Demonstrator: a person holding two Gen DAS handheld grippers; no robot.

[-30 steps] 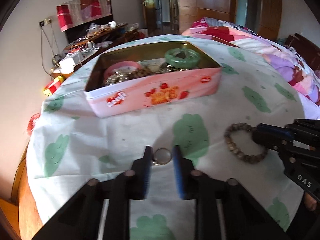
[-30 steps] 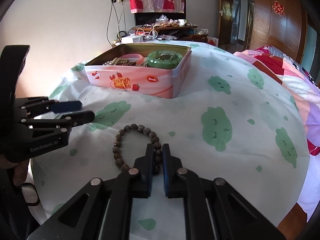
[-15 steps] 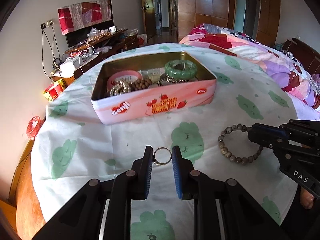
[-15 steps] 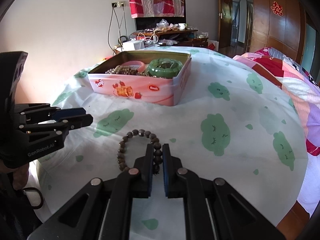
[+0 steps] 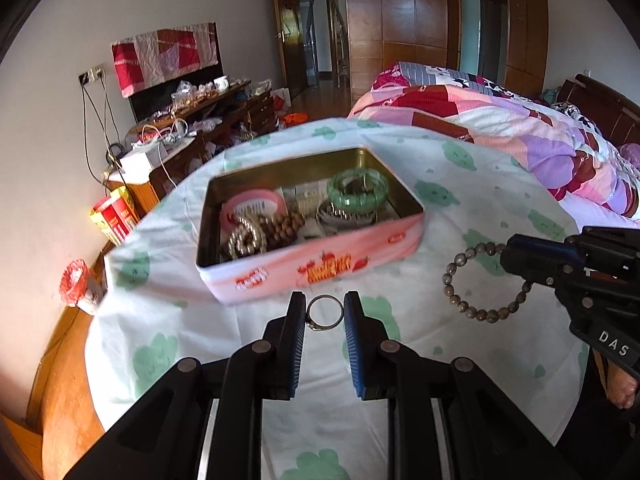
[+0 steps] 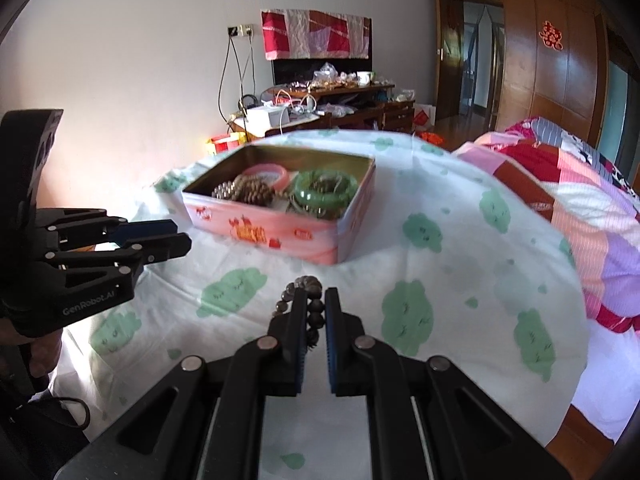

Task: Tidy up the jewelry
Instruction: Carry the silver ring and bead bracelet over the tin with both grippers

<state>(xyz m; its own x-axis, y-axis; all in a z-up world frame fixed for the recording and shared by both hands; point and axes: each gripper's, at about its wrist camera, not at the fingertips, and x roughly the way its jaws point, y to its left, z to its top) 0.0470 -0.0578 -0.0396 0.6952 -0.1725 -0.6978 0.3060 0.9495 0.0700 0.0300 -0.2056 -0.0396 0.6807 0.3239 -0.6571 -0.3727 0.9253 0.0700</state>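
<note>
Table (image 5: pixel 500 184): covered with a white cloth printed with green clouds; it carries the tin, which serves as landmark for all positions below.

Tin (image 5: pixel 320 268): pink, rectangular, lid off, standing on the cloth. Its long axis runs across the left wrist view, with the long printed wall facing both grippers. Inside lie a green bangle (image 5: pixel 357 189) toward the right end, a pink bangle (image 5: pixel 256 202) toward the left end, and brown and metallic bead strands between them.

Right gripper (image 6: pixel 314 300): on the near side of the tin, off its right-hand corner. Jaws narrowed to a slim gap, clamped on one side of the bead bracelet (image 5: pixel 480 280); the rest of the loop hangs free in front of the fingers, clear of the cloth as far as can be judged.

Left gripper (image 5: pixel 325 311): directly in front of the tin's long wall, near its middle. Jaws partly closed, pinching the ring (image 5: pixel 325 313) across its width, the hoop standing roughly upright between the pads.

Finding: both items appear lifted and the tin lies straight ahead of each gripper. The left gripper is the nearer; a short forward carry over the near wall should put the ring above the open interior. The ring is held at two small contact points and could slip.
</note>
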